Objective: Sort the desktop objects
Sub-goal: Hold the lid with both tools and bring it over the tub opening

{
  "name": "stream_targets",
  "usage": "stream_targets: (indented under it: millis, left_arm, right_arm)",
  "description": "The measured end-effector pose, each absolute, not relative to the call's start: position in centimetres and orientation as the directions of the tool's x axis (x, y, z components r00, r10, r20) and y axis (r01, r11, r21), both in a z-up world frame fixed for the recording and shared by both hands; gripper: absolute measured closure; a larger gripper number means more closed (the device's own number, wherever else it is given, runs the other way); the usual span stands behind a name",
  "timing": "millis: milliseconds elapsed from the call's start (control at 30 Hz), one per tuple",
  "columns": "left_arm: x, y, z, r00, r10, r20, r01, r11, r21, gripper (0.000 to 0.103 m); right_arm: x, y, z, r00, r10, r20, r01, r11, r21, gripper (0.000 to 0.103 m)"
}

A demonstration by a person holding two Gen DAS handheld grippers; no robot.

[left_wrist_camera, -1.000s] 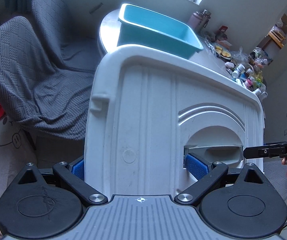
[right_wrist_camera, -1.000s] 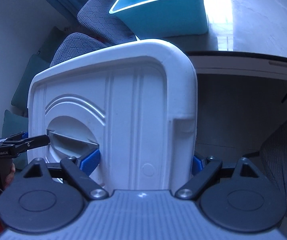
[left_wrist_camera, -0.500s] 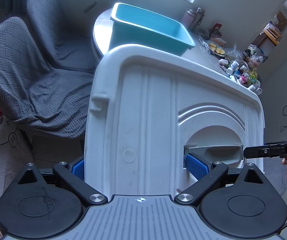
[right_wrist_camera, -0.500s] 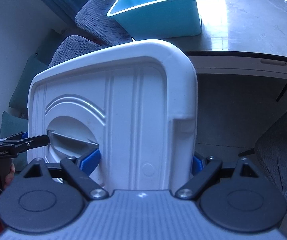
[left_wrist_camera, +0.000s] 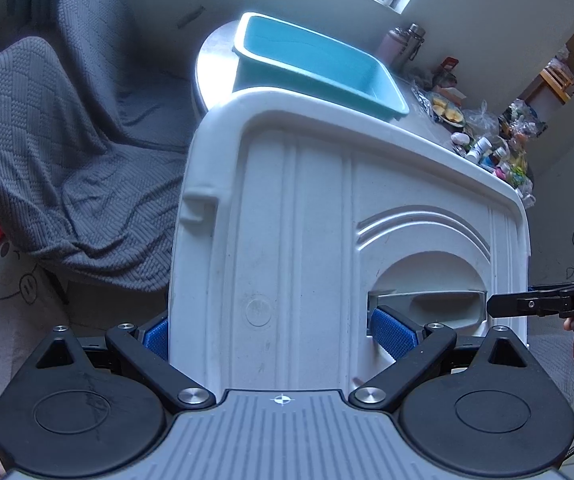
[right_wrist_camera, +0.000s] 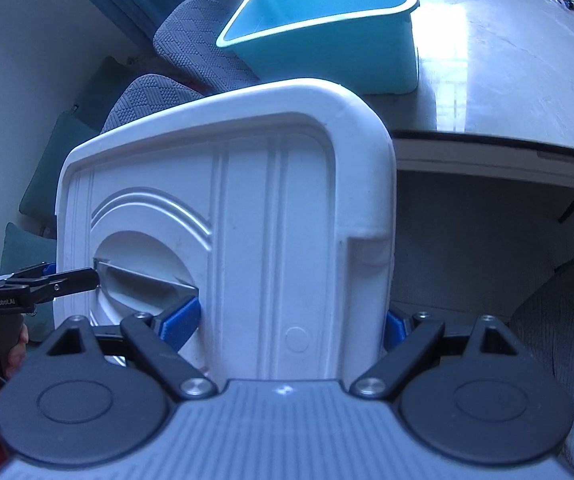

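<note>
- Step in hand, as I judge it: carrying the white lid [left_wrist_camera: 307, 240] toward the worktop [right_wrist_camera: 507, 80], both tools sharing the load
- The left hand-held gripper [left_wrist_camera: 283, 328] is clamped across one half of the lid, one blue pad in the handle recess, the other on the outer edge
- The right hand-held gripper [right_wrist_camera: 291, 324] grips the other half likewise
- The lid sits short of the teal bin [right_wrist_camera: 327, 28], below the worktop edge
- Next likely calls for lifting both sides level to clear that edge
</note>
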State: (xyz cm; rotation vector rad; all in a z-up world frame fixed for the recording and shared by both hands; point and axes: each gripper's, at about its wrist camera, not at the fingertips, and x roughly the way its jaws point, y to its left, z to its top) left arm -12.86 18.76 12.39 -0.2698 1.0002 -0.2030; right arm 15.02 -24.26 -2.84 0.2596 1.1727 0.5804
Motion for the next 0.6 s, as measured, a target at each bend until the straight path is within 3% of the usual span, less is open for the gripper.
stream_targets:
  millis: [600]
  left_arm:
    - [-3.5, 14.8, 13.4, 0.529, -0.264, -0.806, 0.016, 0.953, -0.302, 0.005]
  right_arm:
    - [24.0, -25.9, -2.3, 0.250, 0.568, -0.784, -0.313, 0.814, 0.490, 0.013]
